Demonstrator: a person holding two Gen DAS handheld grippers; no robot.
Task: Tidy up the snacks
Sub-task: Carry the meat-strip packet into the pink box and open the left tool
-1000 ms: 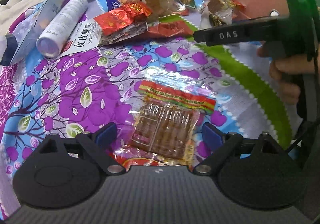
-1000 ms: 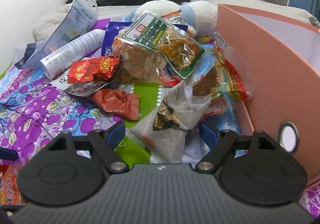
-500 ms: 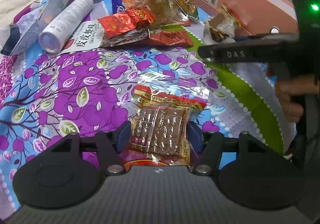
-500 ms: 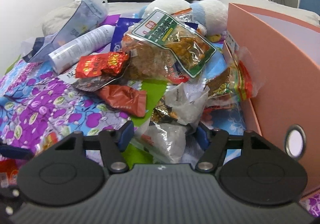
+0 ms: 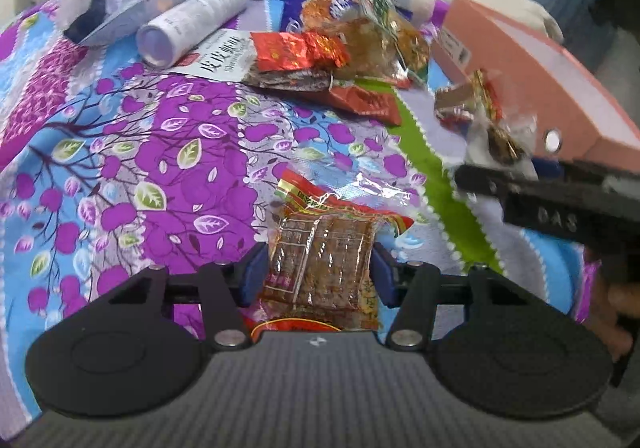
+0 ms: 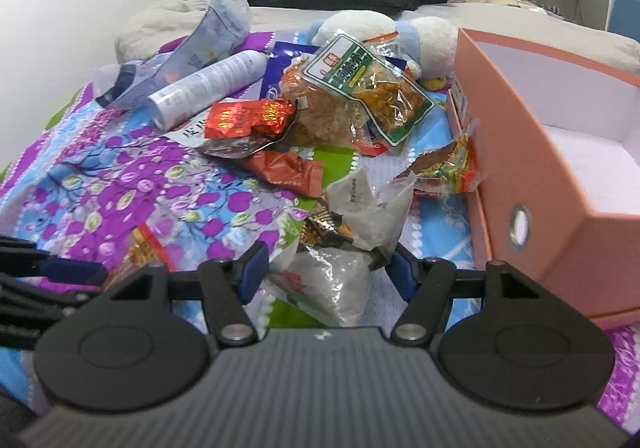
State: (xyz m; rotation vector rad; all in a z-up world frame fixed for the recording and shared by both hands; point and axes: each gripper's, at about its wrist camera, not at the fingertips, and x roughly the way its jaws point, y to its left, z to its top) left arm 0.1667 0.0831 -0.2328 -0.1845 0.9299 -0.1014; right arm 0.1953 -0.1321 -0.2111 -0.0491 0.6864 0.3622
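My left gripper (image 5: 319,271) has a clear packet of brown snack with a red and green top (image 5: 322,244) between its blue pads; the jaws are closing and the pads press on its sides, low over the purple flowered bedspread (image 5: 160,152). My right gripper (image 6: 328,266) is shut on a crumpled clear and white packet (image 6: 334,288), raised off the cloth near the pink box (image 6: 560,176). In the left wrist view that packet (image 5: 500,136) hangs from the right gripper's black finger (image 5: 520,188) by the box (image 5: 540,76).
A heap of snacks lies behind: a green-labelled bag (image 6: 360,88), a red foil packet (image 6: 244,118), a red-brown packet (image 6: 288,172), a white tube (image 6: 208,88). One packet (image 6: 444,168) leans on the open box. A plush toy (image 6: 400,32) and dark clothes lie further back.
Both grippers closed from wide open onto their packets and rose. The left one rolled with the brown packet; the right carried the white packet up beside the box.
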